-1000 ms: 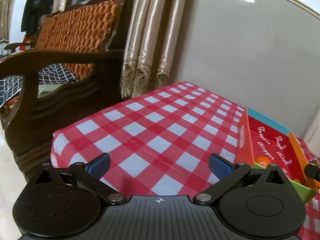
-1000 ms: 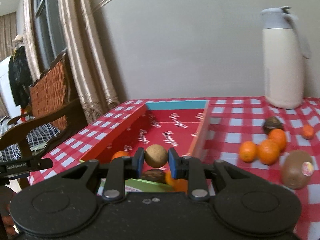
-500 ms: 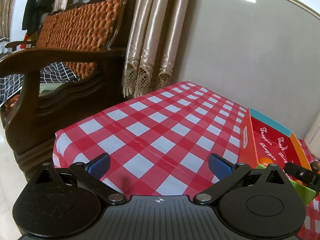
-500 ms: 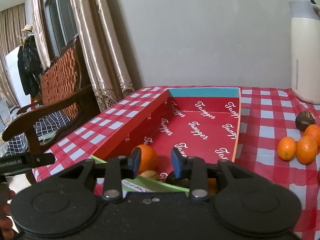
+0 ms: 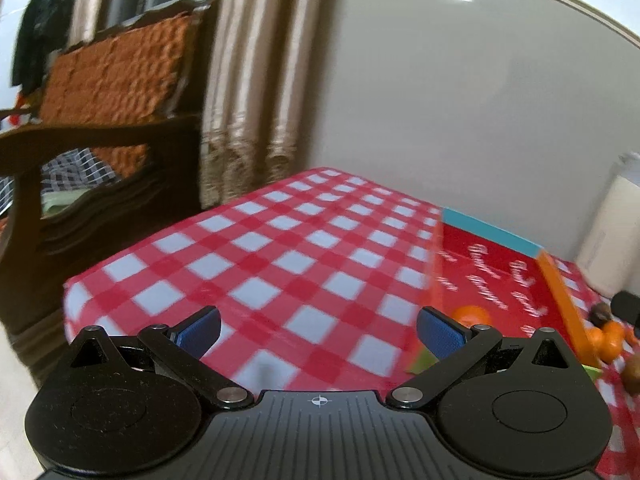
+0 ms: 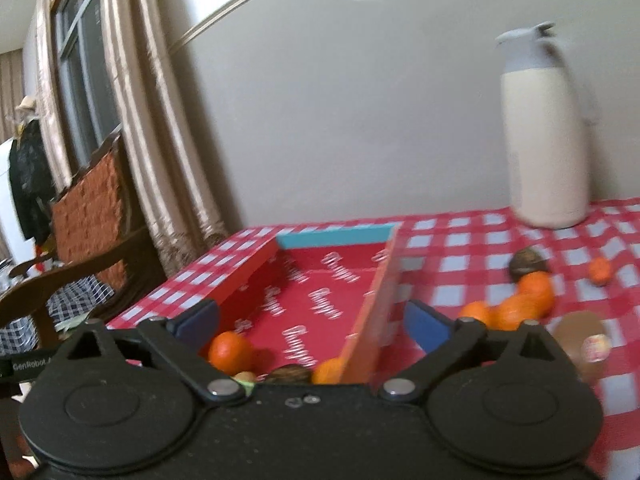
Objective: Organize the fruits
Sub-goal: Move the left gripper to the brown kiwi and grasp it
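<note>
- Left wrist view: the left gripper (image 5: 318, 326) hung over bare checked tablecloth (image 5: 256, 264), its jaws wide apart with nothing between them, probably idle while the other hand sorted. The red box (image 5: 492, 276) lay to its right with one orange (image 5: 472, 314) inside; more fruit sat just beyond the box's far wall.
- Right wrist view: the right gripper (image 6: 310, 326) hovered at the near end of the red box (image 6: 320, 280), jaws opening and empty. An orange (image 6: 230, 352), a dark brown fruit (image 6: 290, 374) and a pale round fruit (image 6: 245, 377) lay in that near end, likely where drops landed. Loose oranges (image 6: 516, 308) and a kiwi (image 6: 580, 336) waited on the cloth near a thermos jug (image 6: 544, 132).
</note>
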`<state>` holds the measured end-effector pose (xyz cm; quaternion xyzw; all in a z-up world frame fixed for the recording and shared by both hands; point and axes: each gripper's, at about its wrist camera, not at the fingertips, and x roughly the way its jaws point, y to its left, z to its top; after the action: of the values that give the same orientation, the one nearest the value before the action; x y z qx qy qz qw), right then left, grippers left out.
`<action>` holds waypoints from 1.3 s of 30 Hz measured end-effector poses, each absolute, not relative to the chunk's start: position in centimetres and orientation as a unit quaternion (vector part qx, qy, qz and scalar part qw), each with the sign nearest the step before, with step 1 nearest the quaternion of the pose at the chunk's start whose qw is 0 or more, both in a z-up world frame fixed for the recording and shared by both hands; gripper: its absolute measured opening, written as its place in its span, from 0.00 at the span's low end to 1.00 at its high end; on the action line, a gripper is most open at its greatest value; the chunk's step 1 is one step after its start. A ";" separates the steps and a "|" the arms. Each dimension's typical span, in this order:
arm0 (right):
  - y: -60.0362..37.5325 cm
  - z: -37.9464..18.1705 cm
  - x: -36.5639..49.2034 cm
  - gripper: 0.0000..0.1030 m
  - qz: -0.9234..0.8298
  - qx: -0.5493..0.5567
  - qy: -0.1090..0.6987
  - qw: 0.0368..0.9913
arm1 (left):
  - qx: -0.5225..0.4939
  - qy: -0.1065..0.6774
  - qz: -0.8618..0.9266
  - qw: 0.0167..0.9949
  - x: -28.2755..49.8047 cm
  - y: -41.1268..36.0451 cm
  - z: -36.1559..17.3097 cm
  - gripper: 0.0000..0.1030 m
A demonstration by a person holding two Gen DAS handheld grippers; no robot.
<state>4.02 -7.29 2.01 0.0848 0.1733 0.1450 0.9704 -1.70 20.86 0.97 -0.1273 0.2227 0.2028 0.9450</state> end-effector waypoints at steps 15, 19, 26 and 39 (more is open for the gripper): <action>-19.8 2.2 -0.2 1.00 -0.028 0.135 0.146 0.980 | -0.013 0.199 0.042 0.979 1.4 7.5 2.1 1.00; -22.1 2.0 -1.3 1.00 -0.066 0.138 0.143 0.978 | 0.022 0.199 -0.001 0.980 1.9 3.7 1.6 1.00; -24.3 1.7 -2.7 1.00 -0.124 0.110 0.145 0.976 | 0.039 0.213 -0.047 0.975 3.2 -0.9 1.1 1.00; -28.9 1.3 -6.3 1.00 -0.178 0.127 0.132 0.967 | 0.057 0.231 -0.097 0.966 7.3 -8.6 0.2 1.00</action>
<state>-6.34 -28.87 1.33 0.1272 0.1323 -0.1776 0.9668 7.29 -8.57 0.22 0.0570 0.2312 -0.0969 0.9664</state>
